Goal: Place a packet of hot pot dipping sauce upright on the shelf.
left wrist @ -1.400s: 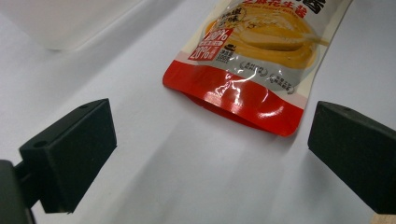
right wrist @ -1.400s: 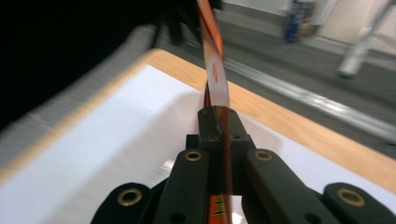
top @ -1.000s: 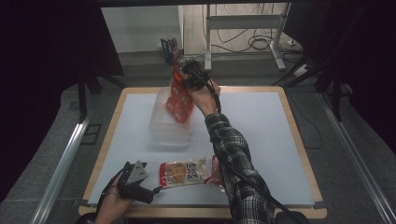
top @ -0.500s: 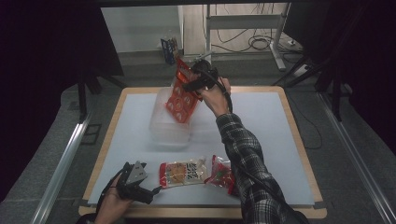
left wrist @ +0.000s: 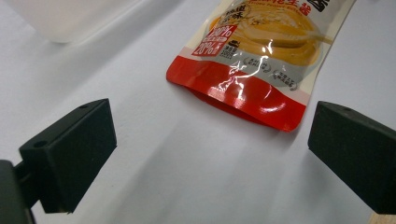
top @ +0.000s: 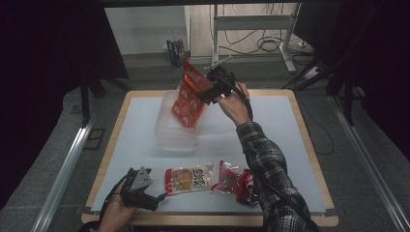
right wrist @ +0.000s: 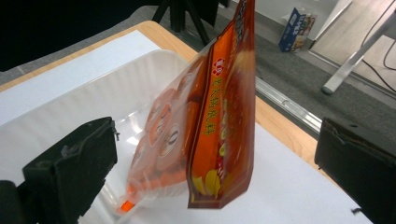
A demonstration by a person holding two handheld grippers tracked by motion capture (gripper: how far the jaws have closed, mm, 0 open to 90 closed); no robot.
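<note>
R gripper [top: 205, 89] has just been opening its jaws; the orange snack bag [top: 188, 99] sits between them, not pinched, tipping into the clear tub [top: 167, 130] so it lands inside. L gripper [top: 140, 191] rests open by the sauce pouch [left wrist: 261, 56], prob next.

R gripper [top: 205, 87] raised, jaws just opened wide; L gripper [top: 145, 191] low, jaws apart.

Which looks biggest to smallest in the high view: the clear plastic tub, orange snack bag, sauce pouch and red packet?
1. Clear plastic tub
2. Orange snack bag, though it is raised nearer the camera
3. Beige sauce pouch and red crinkly packet: too alike to rank
</note>
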